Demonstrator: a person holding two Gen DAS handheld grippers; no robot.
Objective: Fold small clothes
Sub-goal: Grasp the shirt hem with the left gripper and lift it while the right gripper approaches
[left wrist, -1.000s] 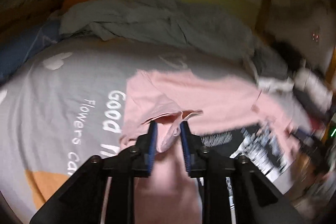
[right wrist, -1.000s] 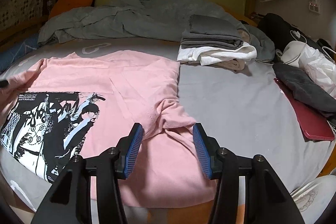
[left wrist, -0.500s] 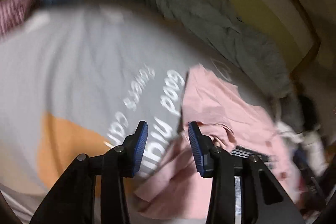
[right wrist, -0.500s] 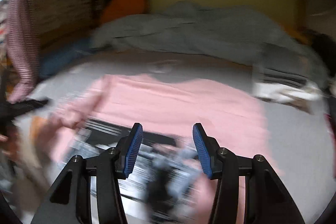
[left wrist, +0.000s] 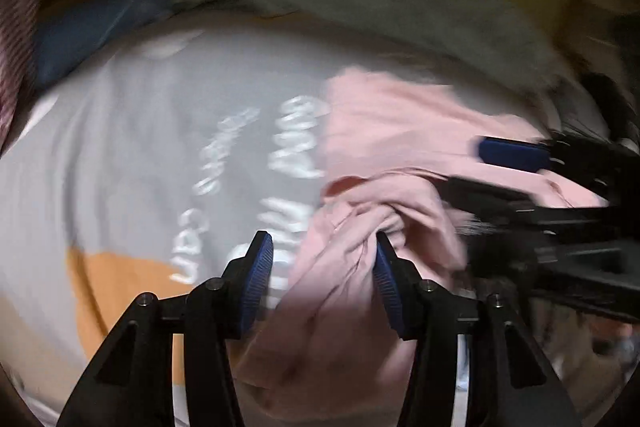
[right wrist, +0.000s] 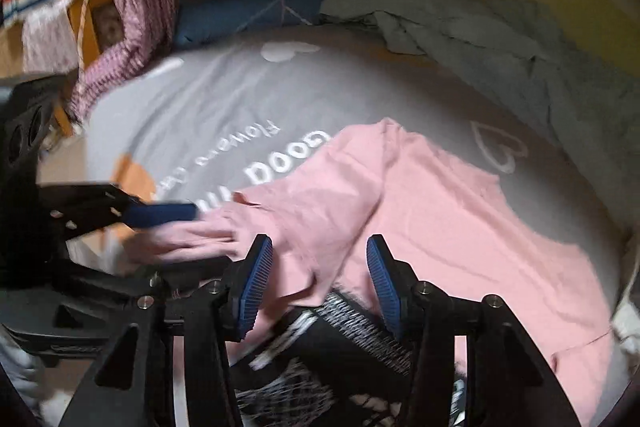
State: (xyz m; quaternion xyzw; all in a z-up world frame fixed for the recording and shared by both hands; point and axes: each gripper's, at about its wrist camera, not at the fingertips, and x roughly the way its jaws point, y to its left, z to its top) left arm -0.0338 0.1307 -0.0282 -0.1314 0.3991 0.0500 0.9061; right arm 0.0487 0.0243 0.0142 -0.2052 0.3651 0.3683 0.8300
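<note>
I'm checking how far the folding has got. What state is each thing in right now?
pink T-shirt: spread on bed, sleeve bunched.
left gripper: jaws opening, sleeve cloth loose between them.
right gripper: open over the shirt.
grey blanket: crumpled, unfolded.

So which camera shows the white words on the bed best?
The right wrist view: the white words on the gray bedsheet look fairly sharp there. The left wrist view shows them too, but smeared by blur.
</note>
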